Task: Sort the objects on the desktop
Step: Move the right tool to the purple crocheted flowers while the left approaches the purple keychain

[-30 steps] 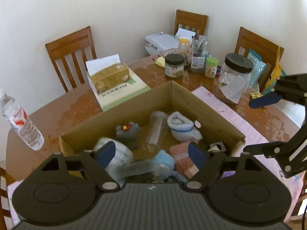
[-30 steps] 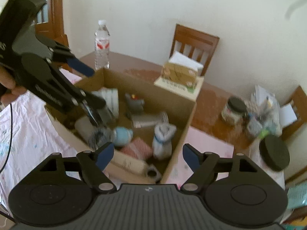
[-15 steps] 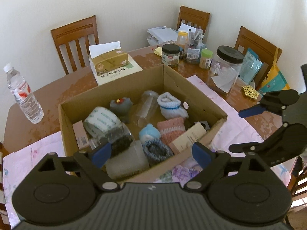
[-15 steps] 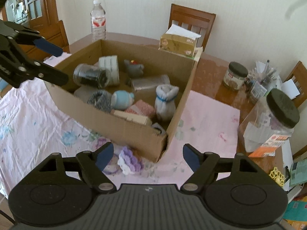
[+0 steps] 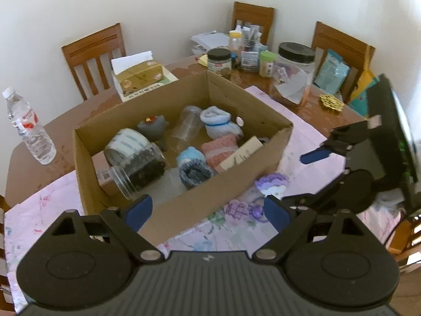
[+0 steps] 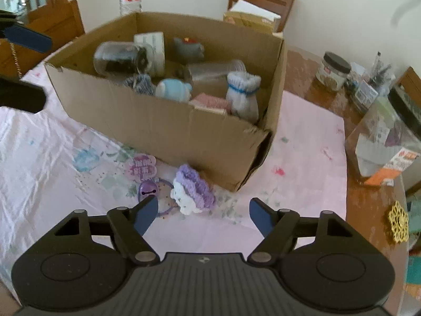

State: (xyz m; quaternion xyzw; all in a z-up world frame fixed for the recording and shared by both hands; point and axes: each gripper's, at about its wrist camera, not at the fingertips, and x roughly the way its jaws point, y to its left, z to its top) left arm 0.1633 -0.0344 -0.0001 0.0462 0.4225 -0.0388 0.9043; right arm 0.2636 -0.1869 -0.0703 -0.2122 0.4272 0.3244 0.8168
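The cardboard box (image 6: pixel 168 121) stands on the pink cloth (image 6: pixel 52 137) and already holds many things: a dark jar lying on its side (image 6: pixel 118 59), a white knitted piece with a blue band (image 6: pixel 243 93), a light blue knitted piece (image 6: pixel 171 89) and others. Still outside, just beside the near wall of the box, lie a purple and white crocheted piece (image 6: pixel 193 192), a small purple clip with a face (image 6: pixel 147 191) and a pink flat item (image 6: pixel 143 167). The right gripper (image 6: pixel 204 214) hangs near and slightly above the crocheted piece, its fingers spread wide and nothing between them. The left gripper (image 5: pixel 208 210) is also wide open and empty, held at the near side of the box. I judge that the step in hand is to pick the crocheted piece with the right gripper. To do it well, the gripper should go forward and down until the piece sits between both fingers, and close on its thick middle, not on a loose edge, because soft yarn can slip out. The thin purple ring (image 6: pixel 164 197) touches the piece on its left, so the left finger should come down between them, or the ring may be dragged along. Then lift clearly over the box wall before letting go.
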